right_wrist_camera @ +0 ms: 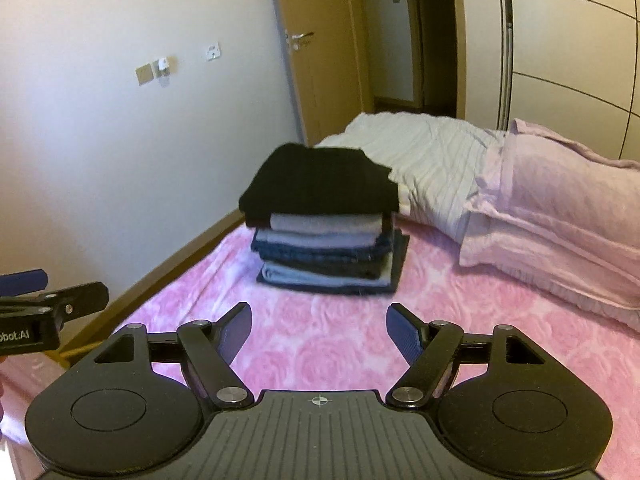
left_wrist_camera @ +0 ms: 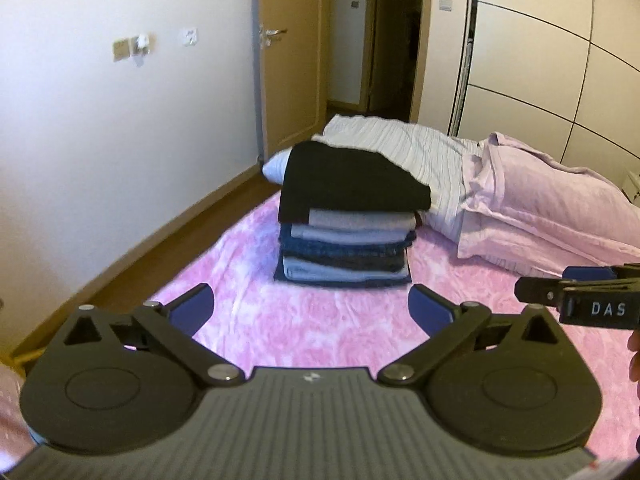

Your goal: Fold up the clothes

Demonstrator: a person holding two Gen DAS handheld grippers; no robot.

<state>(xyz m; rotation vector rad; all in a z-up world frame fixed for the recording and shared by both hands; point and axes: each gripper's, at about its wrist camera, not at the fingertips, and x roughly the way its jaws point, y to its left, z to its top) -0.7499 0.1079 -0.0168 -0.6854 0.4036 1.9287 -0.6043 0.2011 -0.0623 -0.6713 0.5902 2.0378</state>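
— Why is the stack of folded clothes [left_wrist_camera: 346, 216] sitting up toward the head end of the bed [left_wrist_camera: 320, 328], nearer its left edge?

— My guess is it keeps the middle of the pink cover free for spreading out the next garment. The pile is out of the way, just in front of the striped pillow [left_wrist_camera: 400, 148], and the black garment [right_wrist_camera: 320, 180] on top overhangs the layers beneath a little.

— And the claws?

— Both released, nothing between their pads. The left gripper [left_wrist_camera: 311, 308] is spread wide over bare cover, short of the pile; the right gripper [right_wrist_camera: 320, 330] is spread too, likewise apart from it. Each is visible at the edge of the other's view, so they hang side by side.

— How many pieces?

— Roughly seven layers in the pile (the dark denim ones blur together, so I can't be sure). Two pillows: the striped one and a lilac pillow [right_wrist_camera: 560, 208] beside it toward the right edge. Two grippers. No unfolded garment is visible.
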